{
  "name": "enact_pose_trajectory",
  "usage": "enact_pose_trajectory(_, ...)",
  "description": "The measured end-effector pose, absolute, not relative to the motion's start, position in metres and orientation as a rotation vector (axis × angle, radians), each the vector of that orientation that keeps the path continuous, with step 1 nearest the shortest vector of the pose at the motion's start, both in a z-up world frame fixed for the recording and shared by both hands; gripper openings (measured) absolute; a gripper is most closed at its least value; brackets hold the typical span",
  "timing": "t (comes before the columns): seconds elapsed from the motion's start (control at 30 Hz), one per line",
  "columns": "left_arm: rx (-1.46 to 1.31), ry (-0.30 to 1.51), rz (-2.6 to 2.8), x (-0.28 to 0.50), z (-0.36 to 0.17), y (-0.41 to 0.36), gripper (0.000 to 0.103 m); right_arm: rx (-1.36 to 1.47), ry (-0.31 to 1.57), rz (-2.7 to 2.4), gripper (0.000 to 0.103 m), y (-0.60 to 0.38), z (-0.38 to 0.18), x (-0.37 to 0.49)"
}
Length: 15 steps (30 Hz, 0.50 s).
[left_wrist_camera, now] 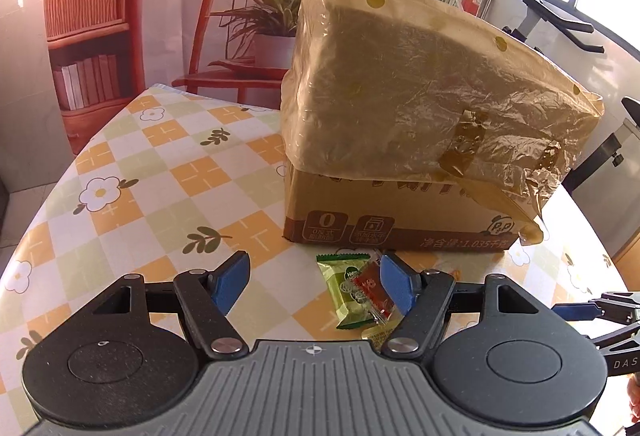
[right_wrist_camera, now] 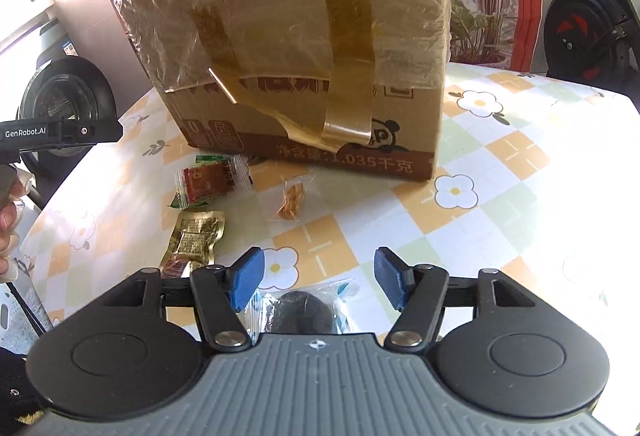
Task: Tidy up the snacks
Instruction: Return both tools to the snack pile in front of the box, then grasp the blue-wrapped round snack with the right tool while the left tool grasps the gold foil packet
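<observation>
A green snack packet (left_wrist_camera: 343, 292) lies on the tablecloth with a small red packet (left_wrist_camera: 372, 286) on top of it, in front of the cardboard box (left_wrist_camera: 380, 220). My left gripper (left_wrist_camera: 314, 286) is open; the two packets sit by its right pad, not pressed. In the right wrist view the same green packet (right_wrist_camera: 212, 161) and red packet (right_wrist_camera: 204, 184) lie left, a gold packet (right_wrist_camera: 192, 240) nearer, and a tiny clear packet of orange snack (right_wrist_camera: 292, 202) in the middle. My right gripper (right_wrist_camera: 319, 278) is open over a clear packet holding a dark round snack (right_wrist_camera: 304, 312).
The box (right_wrist_camera: 312, 36) is wrapped on top in a yellowish plastic bag with loose tape strips. The checked floral tablecloth (right_wrist_camera: 500, 176) stretches bare to the right. A red chair (left_wrist_camera: 256, 36) stands behind the table. An exercise bike (right_wrist_camera: 588, 24) is at the far right.
</observation>
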<state>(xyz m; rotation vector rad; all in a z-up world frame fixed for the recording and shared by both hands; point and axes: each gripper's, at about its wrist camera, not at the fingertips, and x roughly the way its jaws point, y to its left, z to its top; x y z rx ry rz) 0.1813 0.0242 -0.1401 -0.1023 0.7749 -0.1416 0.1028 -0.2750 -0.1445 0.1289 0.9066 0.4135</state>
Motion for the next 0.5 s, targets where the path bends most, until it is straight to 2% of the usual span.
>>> enact_pose_trajectory(0.1,-0.095,0.786,-0.143,0.179,-0.144,0.021,0.074,0.138,0.941,0.438,0.082,-0.271,-0.152,0.098)
enact_pose_trajectory(0.37,-0.108,0.823,-0.155,0.178,-0.155,0.016,0.074,-0.039,1.007,0.462,0.082,-0.247,-0.169,0.095)
enact_pose_trajectory(0.5,-0.109,0.838,-0.163,0.176,-0.159,0.013,0.074,-0.088,0.977,0.471,0.075,-0.238,-0.175,0.089)
